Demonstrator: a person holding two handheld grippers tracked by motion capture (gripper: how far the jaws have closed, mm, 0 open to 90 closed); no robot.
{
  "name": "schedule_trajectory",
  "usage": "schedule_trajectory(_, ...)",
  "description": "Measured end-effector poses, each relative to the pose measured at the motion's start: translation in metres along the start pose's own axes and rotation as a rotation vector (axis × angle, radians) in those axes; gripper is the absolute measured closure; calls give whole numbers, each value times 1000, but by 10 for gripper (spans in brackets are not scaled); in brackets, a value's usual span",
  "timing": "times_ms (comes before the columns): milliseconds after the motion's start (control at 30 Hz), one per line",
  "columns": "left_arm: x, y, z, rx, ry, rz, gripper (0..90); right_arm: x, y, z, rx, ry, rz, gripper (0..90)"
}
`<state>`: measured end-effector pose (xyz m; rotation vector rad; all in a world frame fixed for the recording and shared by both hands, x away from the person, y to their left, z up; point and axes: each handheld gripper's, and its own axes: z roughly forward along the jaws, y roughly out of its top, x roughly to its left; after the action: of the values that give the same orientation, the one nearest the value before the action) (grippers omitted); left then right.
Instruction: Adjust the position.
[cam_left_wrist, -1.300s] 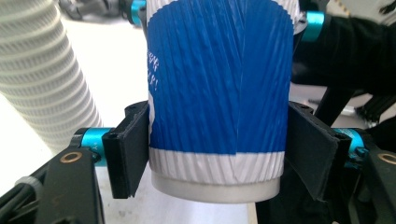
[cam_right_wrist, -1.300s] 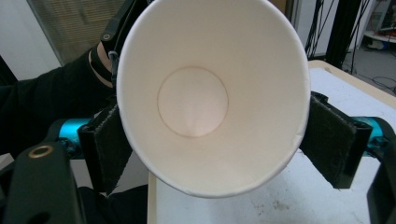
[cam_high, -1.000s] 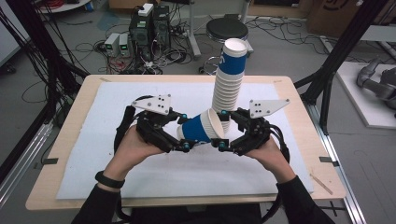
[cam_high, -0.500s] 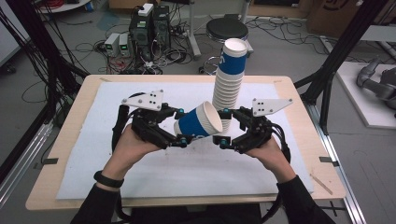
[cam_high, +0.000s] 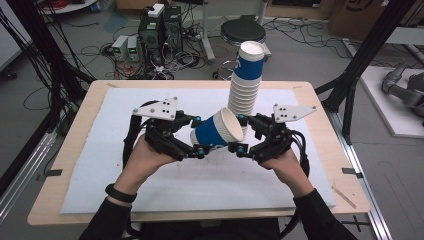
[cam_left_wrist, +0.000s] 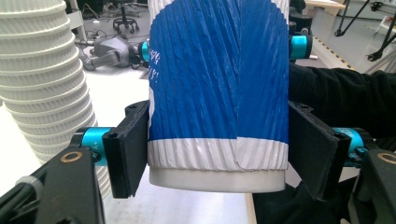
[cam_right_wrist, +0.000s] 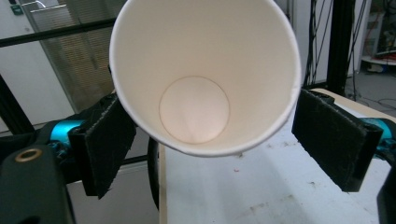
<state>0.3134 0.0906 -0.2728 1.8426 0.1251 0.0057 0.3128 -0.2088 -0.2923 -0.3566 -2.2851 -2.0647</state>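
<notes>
Table, wood-edged with a white mat; near its far edge a tall, upright stack of ribbed paper cups, blue-and-white cup uppermost. Both forearms enter from the near side, hands level, facing each other above the mat. Left gripper clamped on the ribbed blue cup, lying on its side, mouth toward the right gripper, whose pads stand apart either side of the rim, not pressing.

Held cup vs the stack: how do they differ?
The held cup is a single cup lying tilted on its side, mouth toward the right gripper; the stack stands upright on the table, many cups nested. The left gripper clamps the cup; the stack stands free. Both are blue-and-white ribbed paper.
</notes>
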Motion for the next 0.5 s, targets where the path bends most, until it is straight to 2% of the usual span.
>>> schedule_trajectory(133,0,-2,5,35,-7,9,278,2,0,1,-2,9,-8,160)
schedule_trajectory(300,0,-4,10,50,-9,8,280,3,1,-1,-7,6,-24,198)
schedule_trajectory(500,-1,-4,11,84,-6,18,274,3,1,0,9,4,-38,202)
